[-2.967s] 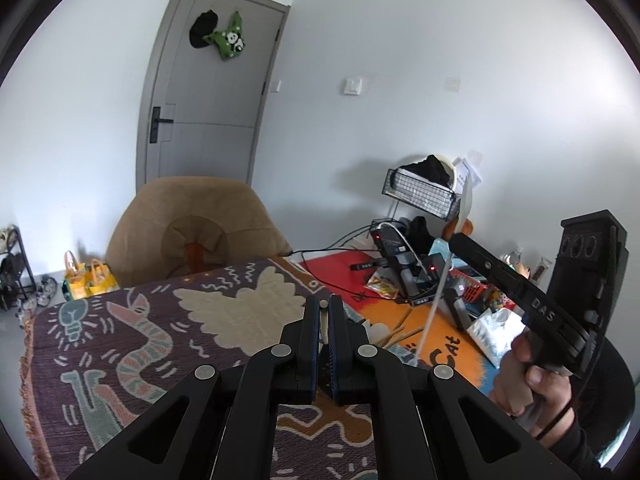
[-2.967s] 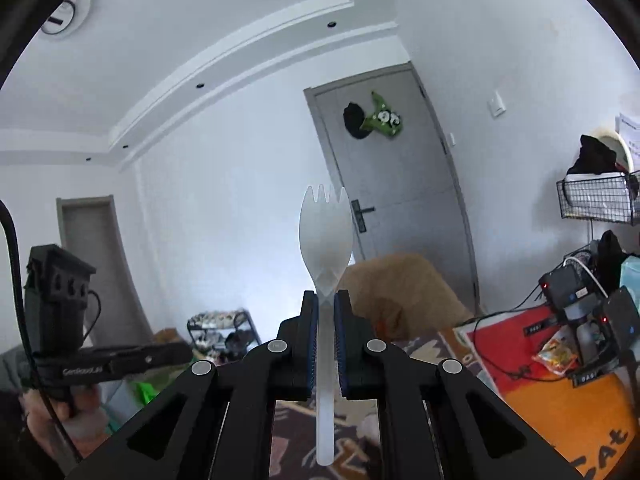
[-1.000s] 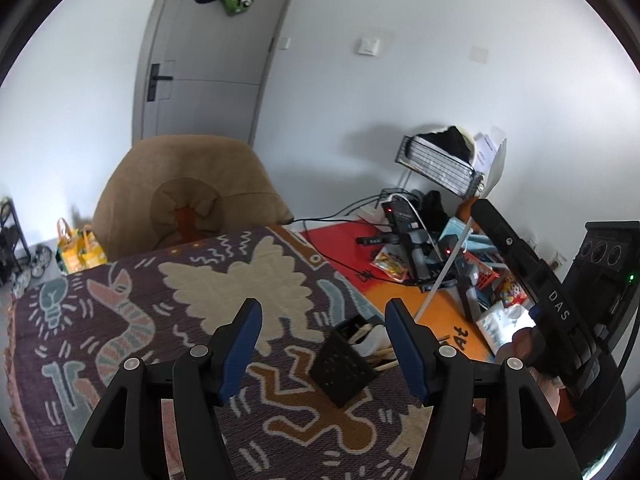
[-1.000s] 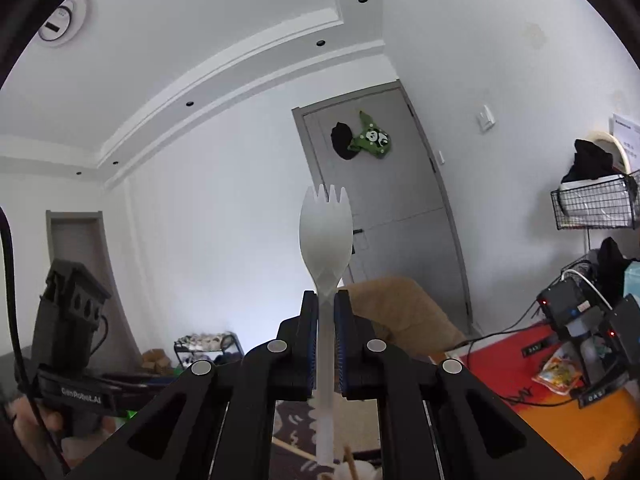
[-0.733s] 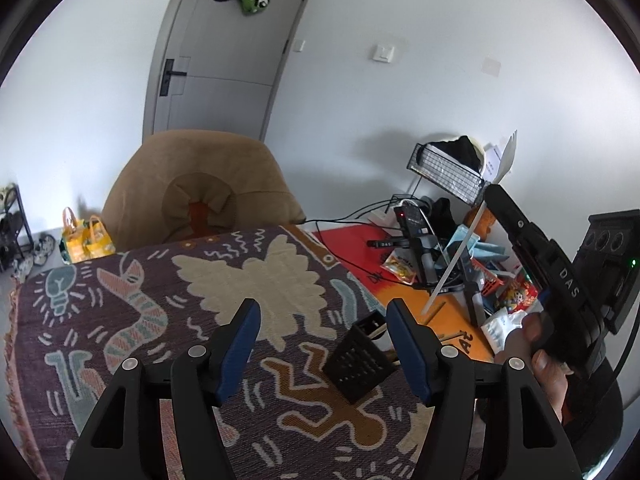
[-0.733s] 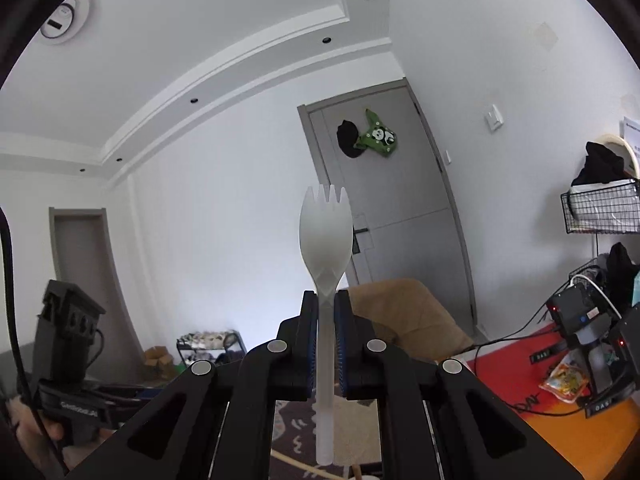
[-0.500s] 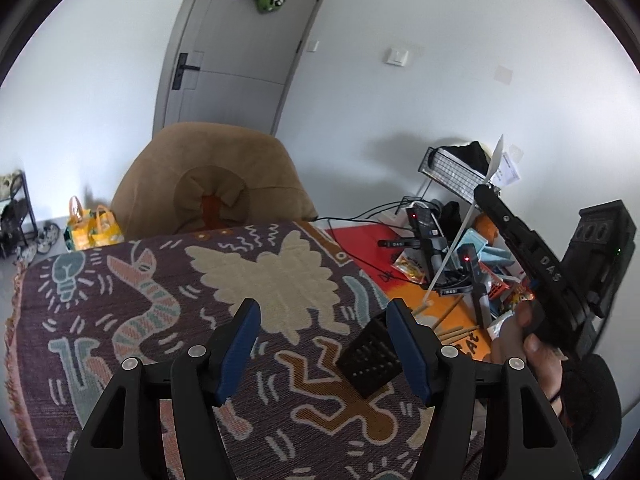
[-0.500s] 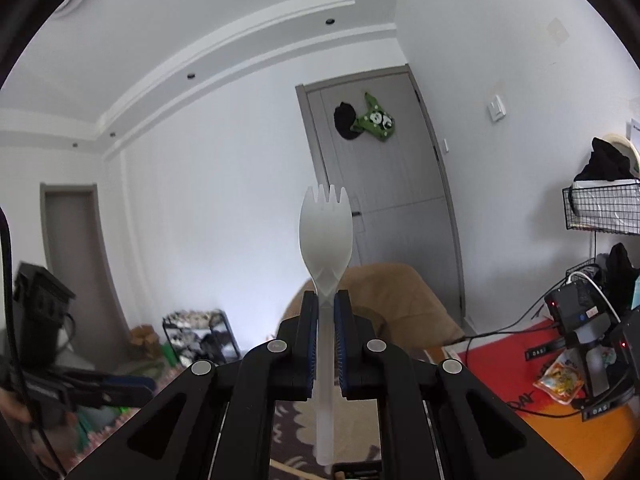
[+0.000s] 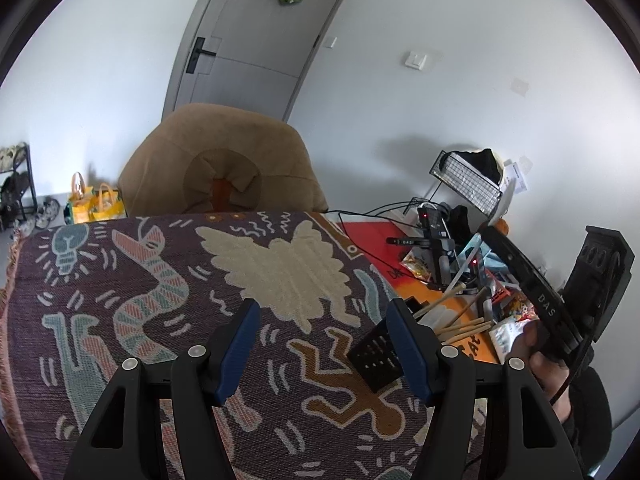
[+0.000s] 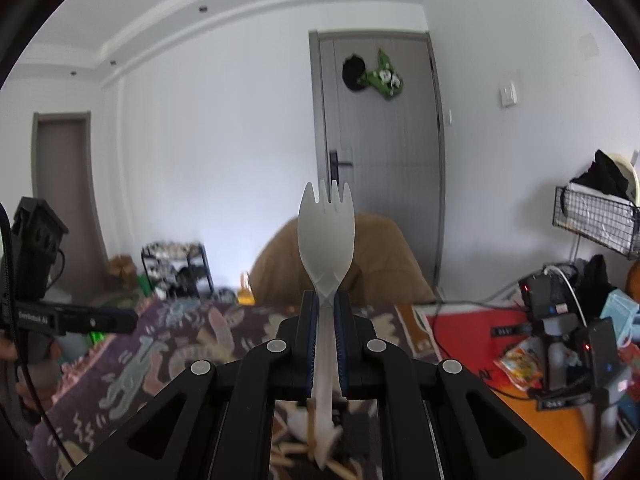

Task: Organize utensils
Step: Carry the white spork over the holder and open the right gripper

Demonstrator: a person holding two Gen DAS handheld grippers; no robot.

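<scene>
Right gripper (image 10: 327, 300) clamped on a white plastic spork (image 10: 326, 236), tines up, handle running down between the fingers. Left gripper (image 9: 323, 322) wide open, holding nothing, over the patterned blanket (image 9: 120, 292). Black mesh utensil holder (image 9: 376, 354) with wooden sticks sits just right of it.

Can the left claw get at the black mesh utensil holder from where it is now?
Probably yes. The left claw is open and empty, and the black mesh holder sits just beyond its right finger on the blanket with nothing between.
</scene>
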